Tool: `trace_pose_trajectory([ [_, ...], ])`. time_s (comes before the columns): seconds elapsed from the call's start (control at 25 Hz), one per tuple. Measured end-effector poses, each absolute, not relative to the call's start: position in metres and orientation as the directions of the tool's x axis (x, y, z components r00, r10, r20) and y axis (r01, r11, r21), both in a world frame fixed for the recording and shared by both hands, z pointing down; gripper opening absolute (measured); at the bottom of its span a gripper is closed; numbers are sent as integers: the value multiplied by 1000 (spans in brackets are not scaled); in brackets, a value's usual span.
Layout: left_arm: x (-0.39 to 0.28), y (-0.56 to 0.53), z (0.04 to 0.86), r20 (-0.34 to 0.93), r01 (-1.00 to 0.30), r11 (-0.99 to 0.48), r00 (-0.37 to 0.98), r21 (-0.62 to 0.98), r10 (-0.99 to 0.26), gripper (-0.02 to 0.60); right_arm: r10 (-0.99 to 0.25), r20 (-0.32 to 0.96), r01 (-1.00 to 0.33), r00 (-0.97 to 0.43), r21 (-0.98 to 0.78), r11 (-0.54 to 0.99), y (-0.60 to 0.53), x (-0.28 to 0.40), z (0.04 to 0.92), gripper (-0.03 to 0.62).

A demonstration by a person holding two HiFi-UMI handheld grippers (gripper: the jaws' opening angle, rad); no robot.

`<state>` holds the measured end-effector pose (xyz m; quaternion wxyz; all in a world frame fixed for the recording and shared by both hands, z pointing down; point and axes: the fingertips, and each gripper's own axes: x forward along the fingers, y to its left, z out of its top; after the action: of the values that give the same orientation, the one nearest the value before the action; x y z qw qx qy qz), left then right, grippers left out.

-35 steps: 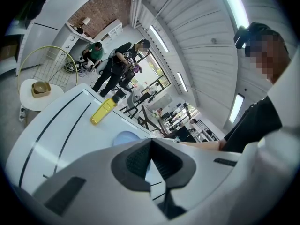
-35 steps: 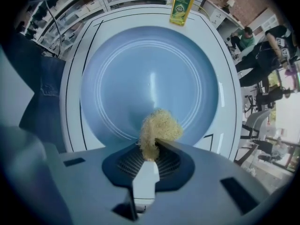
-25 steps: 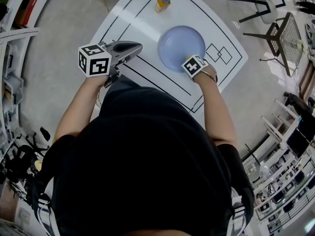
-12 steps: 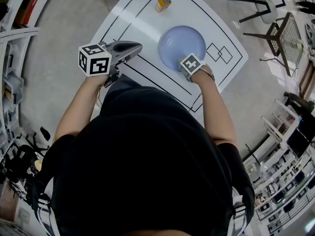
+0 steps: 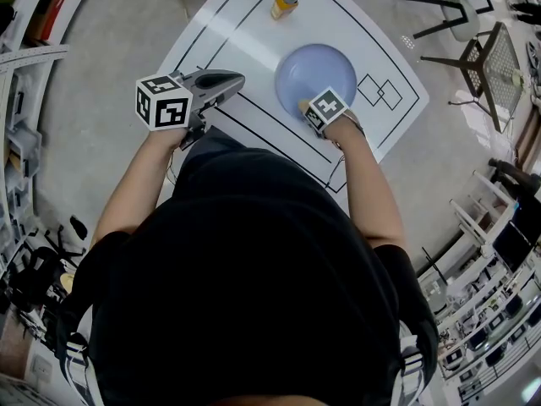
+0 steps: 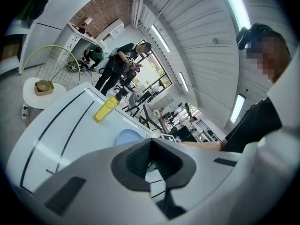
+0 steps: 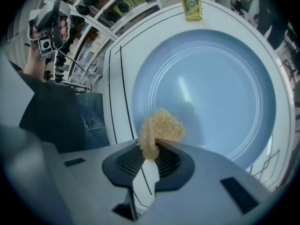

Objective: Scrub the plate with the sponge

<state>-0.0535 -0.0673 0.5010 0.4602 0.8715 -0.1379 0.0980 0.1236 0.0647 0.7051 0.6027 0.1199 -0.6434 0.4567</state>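
A pale blue plate [image 5: 315, 72] [image 7: 211, 93] lies on the white table [image 5: 254, 49]. My right gripper [image 5: 314, 112] [image 7: 157, 142] hangs over the plate's near rim, shut on a tan fibrous sponge [image 7: 159, 130] [image 5: 303, 106] that sticks out from between its jaws. The sponge sits just above the plate's near inner edge. My left gripper [image 5: 221, 83] [image 6: 150, 161] is held in the air over the table's left side, well left of the plate, its jaws shut with nothing between them. The plate [image 6: 128, 137] shows small beyond its jaws.
A yellow bottle [image 5: 283, 2] [image 7: 189, 3] [image 6: 105, 109] with a grey cap stands at the table's far side. Black lines and squares [image 5: 376, 93] mark the tabletop. Chairs [image 5: 473, 49] stand to the right, shelves [image 5: 21, 108] to the left. People stand in the background of the left gripper view.
My right gripper has slid left and toward me along the plate's near rim with the sponge. The left gripper has stayed still.
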Motion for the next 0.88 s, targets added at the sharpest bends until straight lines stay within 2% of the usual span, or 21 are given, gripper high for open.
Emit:
trace_pose_trajectory([
  [0.6,-56,-71,504,305,-331,-530,942,781,-140,6,394,807,-683,-440,-585,436,51,82,697,48],
  [0.88,-56,-74,508,312,-336,-522,940,784,-136,6,335,789,-664,-516,-615,425,33,66,697,48],
])
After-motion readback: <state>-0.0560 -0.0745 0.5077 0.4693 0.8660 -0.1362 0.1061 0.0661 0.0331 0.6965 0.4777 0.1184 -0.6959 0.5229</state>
